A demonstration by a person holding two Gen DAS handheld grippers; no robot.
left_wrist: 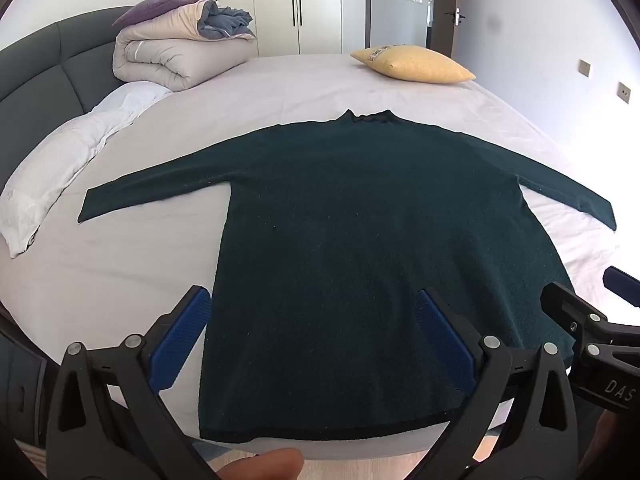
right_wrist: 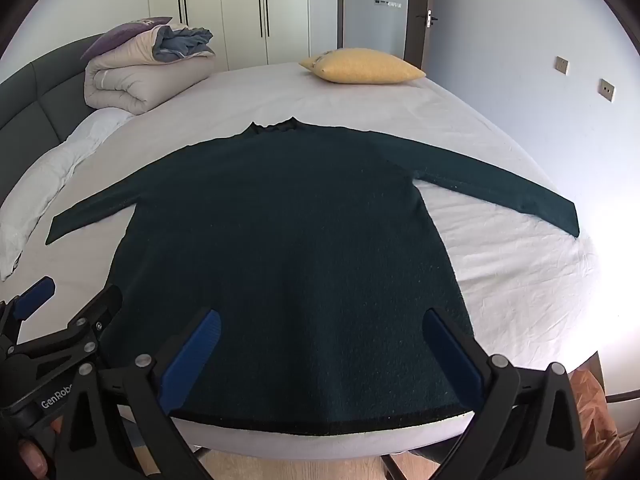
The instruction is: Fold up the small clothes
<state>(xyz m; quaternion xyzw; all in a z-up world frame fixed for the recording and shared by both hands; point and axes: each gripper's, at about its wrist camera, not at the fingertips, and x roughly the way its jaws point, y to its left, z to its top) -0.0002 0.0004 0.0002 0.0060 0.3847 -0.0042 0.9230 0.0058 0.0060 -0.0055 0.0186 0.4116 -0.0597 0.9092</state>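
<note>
Dark green sweater (left_wrist: 360, 220) flat on bed (left_wrist: 280, 80) (sleeves out), both grippers' jaws wide apart, empty

Place: a bedroom in a home.
Bed: a wide bed with a pale lilac sheet (left_wrist: 280, 80) and a dark grey padded headboard (left_wrist: 44, 68).
Bedding: a rolled beige quilt (left_wrist: 168, 54), a white pillow (left_wrist: 68, 160), a yellow cushion (left_wrist: 416, 64).
Storage: tall cream wardrobe doors with slim black handles (left_wrist: 280, 4).
Walls: a dark-framed door with a lever handle (right_wrist: 420, 20), wall sockets (right_wrist: 584, 76).
</note>
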